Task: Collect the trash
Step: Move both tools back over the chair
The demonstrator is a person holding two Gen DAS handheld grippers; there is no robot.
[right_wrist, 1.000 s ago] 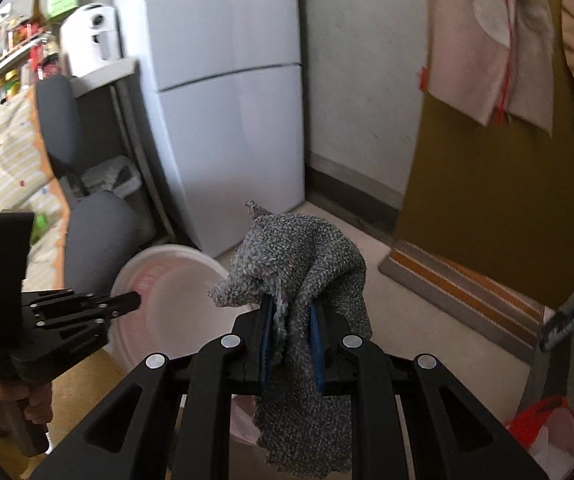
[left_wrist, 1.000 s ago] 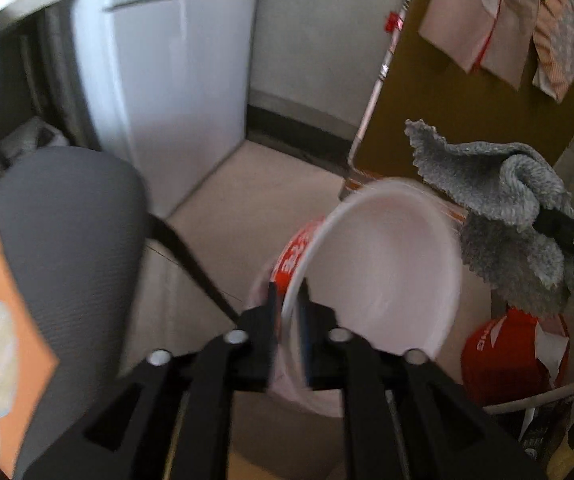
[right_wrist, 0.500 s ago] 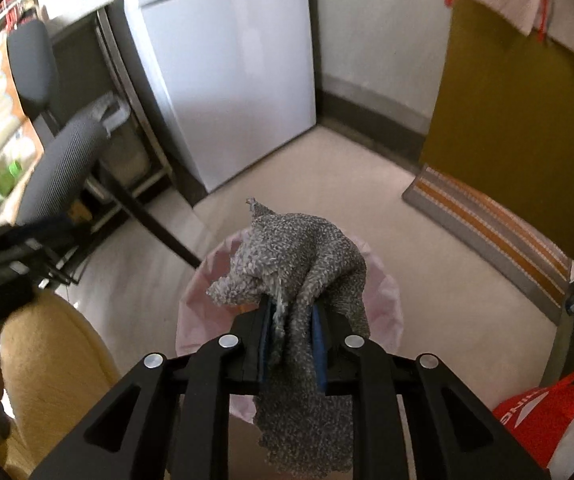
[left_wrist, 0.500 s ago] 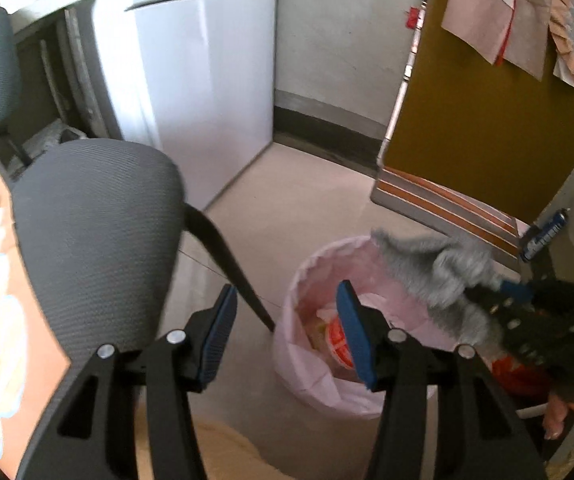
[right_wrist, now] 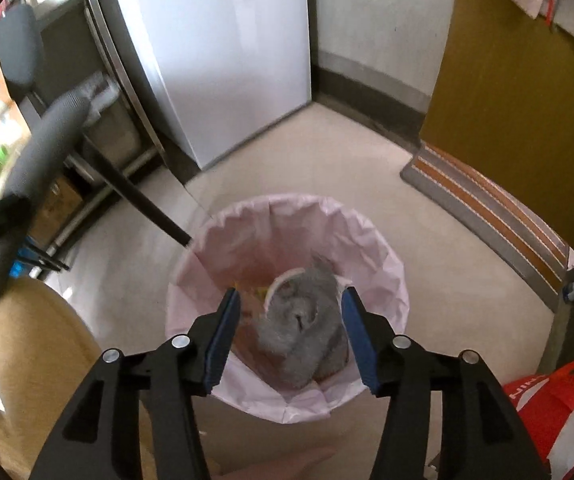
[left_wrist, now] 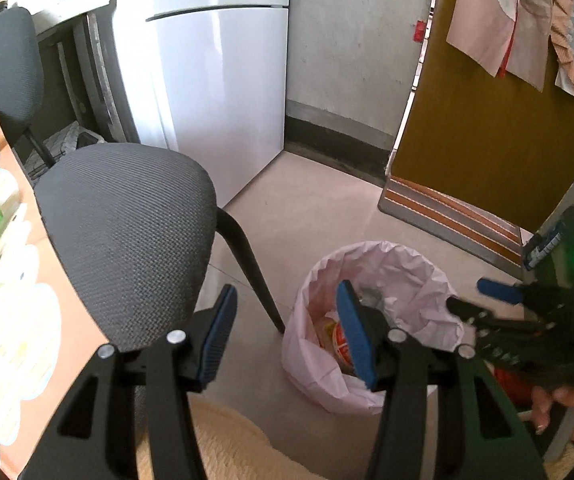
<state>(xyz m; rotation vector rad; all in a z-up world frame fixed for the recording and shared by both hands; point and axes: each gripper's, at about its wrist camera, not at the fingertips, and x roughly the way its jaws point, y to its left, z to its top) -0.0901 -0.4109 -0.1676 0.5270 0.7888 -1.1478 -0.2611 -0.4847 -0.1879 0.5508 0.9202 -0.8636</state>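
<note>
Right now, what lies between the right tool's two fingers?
In the right wrist view, the grey cloth lies below the opening right tool, inside the pink-lined bin, untouched.

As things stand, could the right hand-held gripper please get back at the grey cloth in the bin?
Probably yes: the right hand-held gripper hangs above the pink-lined bin, its jaws opening, and the grey cloth lies on top of the trash with nothing over it.

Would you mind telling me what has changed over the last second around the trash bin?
The left gripper let go of the white cup, which now lies in the pink-lined bin. The right gripper came down over the bin; its jaws are opening, and the grey cloth has dropped from them into the bin. The chair, fridge and red bag stayed put.
</note>
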